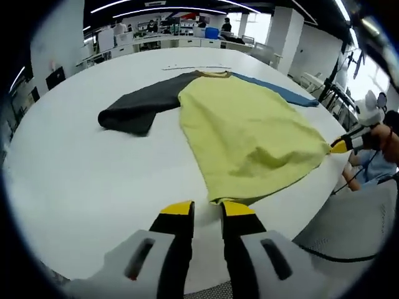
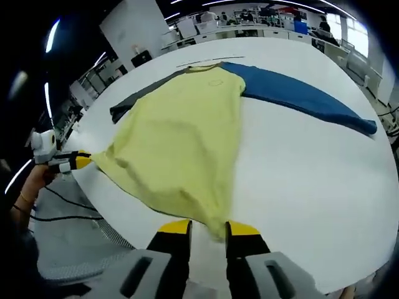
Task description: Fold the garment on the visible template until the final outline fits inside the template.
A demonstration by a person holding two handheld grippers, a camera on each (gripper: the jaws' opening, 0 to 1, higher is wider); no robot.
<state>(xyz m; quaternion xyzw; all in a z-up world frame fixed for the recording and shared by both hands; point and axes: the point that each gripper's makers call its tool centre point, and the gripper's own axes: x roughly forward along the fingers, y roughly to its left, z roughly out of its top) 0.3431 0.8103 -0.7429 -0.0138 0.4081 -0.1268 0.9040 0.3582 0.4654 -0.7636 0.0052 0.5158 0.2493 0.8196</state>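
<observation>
A long-sleeved garment lies flat on the white table point(image 1: 68, 187), collar at the far side. Its body is yellow point(image 1: 243, 124), one sleeve dark grey point(image 1: 140, 106), the other blue point(image 1: 280, 90). In the right gripper view I see the yellow body point(image 2: 181, 137), the blue sleeve point(image 2: 299, 96) and the grey sleeve point(image 2: 134, 99). My left gripper point(image 1: 207, 208) is shut on one hem corner at the table's near edge. My right gripper point(image 2: 209, 227) is shut on the other hem corner. Each gripper also appears in the other's view, the right gripper point(image 1: 340, 147) and the left gripper point(image 2: 81, 161), pulling the hem taut.
A thin dark line point(image 1: 196, 67) marks the table just beyond the collar. A person's hand point(image 1: 381, 136) holds the right gripper off the table edge. A grey mesh seat point(image 1: 355, 218) and cables point(image 2: 68, 215) lie below the edge. Desks and people stand far behind.
</observation>
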